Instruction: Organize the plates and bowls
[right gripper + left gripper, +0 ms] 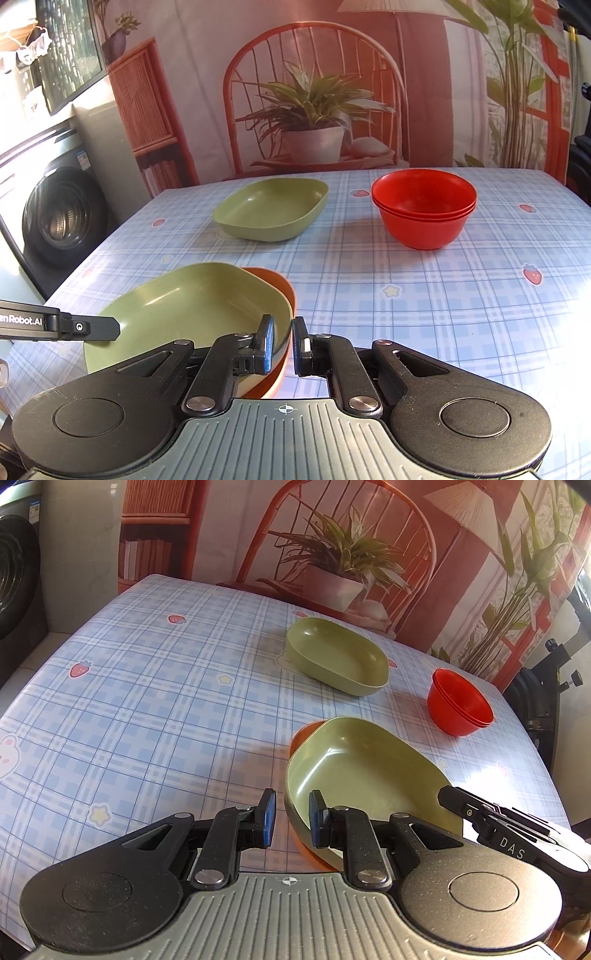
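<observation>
A green oval dish [362, 768] [192, 302] sits tilted inside an orange bowl [304, 734] [280, 284] near the table's front. My right gripper [283, 343] is shut on their two rims together, one pad inside the dish and one outside the bowl. My left gripper [291, 818] straddles the dish's opposite rim, narrowly open, with slivers of gap on both sides of the rim. Farther back lie a second green dish [336, 657] [273, 206] and a nested stack of red bowls [460, 709] [424, 210].
A blue checked tablecloth [147, 701] covers the table. A printed backdrop with a chair and a plant [314, 110] hangs along the far edge. A washing machine [59, 221] stands left of the table, and a black stand [546, 686] at its right end.
</observation>
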Motion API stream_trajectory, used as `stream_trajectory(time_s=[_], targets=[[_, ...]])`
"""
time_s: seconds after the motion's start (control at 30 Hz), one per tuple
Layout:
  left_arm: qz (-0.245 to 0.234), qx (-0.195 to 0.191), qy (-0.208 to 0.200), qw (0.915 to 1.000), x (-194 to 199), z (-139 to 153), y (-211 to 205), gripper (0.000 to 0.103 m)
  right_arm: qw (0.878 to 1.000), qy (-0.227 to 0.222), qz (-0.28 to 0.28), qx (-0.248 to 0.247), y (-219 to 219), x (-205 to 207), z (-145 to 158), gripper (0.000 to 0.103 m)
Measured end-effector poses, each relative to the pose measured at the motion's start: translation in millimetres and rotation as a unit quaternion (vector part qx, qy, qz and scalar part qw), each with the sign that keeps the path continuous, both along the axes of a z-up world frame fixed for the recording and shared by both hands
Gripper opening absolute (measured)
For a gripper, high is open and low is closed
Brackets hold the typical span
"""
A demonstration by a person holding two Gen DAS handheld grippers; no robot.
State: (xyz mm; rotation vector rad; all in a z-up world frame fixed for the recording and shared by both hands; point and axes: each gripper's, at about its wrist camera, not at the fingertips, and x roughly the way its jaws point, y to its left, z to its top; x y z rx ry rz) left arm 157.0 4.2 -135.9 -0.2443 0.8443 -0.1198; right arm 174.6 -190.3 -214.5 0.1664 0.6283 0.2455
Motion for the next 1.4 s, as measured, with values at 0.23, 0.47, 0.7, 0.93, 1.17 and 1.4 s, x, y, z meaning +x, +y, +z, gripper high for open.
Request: stream_trajectory(time_s=[0.23, 0.47, 0.7, 0.93, 1.17, 1.4], targets=[[0.003, 0.018, -0.006, 0.9998, 3.1, 2.2, -2.8, 0.02, 1.0, -0.006, 0.007, -0.013, 1.7, 3.7, -1.8, 0.008], [-0.004, 0.02, -0.001, 0.9998, 0.1, 0.7, -7.2, 0.021, 0.999, -0.009, 0.012, -0.034, 3.5, 22.5, -2.3, 0.007], [-0.02, 0.022, 0.018, 0.9994, 0.2, -5.2, -10.3, 0.022, 1.0, -0.014, -0.004, -0.02, -6.4, 11.7, 6.3, 0.019], [-0.019, 0.021, 0.027, 0.9992, -1.4, -8.1, -11.8, 0.023, 1.0, 0.001, 0.009, -0.004, -10.3, -5.2, 12.5, 0.021], [-0.011, 0.017, 0.031, 0.9993, -6.7, -9.8, -8.2, 0.029, 0.999, 0.011, 0.031, -0.007, -0.6, -16.2, 17.2, 0.017], [-0.018, 0.016, 0.027, 0.9994, -9.7, -7.7, -11.0, 0.029, 0.999, 0.009, 0.033, -0.02, 0.7, -7.4, 13.7, 0.011]])
